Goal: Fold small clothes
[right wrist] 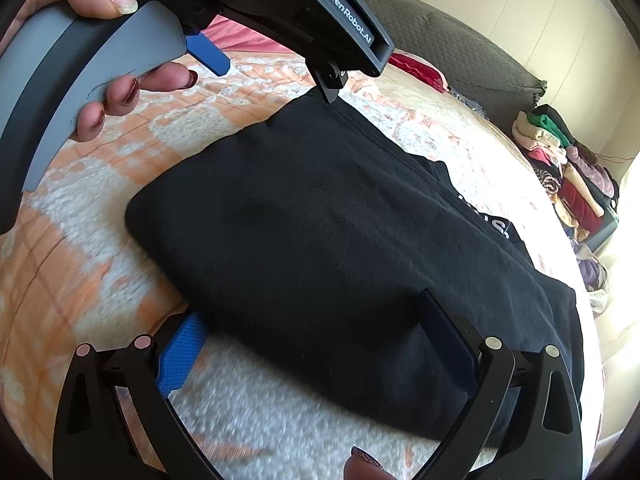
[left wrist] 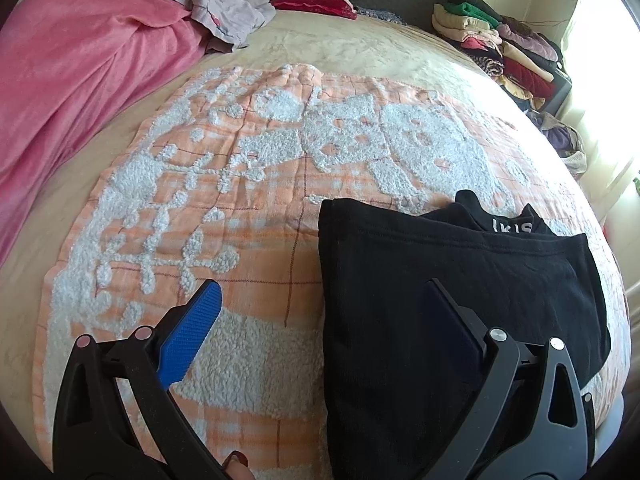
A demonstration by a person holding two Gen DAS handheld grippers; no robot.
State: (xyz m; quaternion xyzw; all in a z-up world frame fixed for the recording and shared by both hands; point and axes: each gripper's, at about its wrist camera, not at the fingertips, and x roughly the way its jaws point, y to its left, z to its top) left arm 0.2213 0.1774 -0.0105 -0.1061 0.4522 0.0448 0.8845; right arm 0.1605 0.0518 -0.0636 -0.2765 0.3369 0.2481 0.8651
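Folded black cotton garment (left wrist: 452, 300) lay flat on orange-and-white tufted blanket (left wrist: 224, 208) spread over bed. Left tongs (left wrist: 320, 312) spread wide, nothing held; one blue ridged pad (left wrist: 188, 336) over blanket, other pad above garment's near part, contact uncertain. Right tongs (right wrist: 316, 348) likewise wide apart, empty, straddling garment's near edge. Stack of folded clothes (left wrist: 504, 44) at far bed corner.
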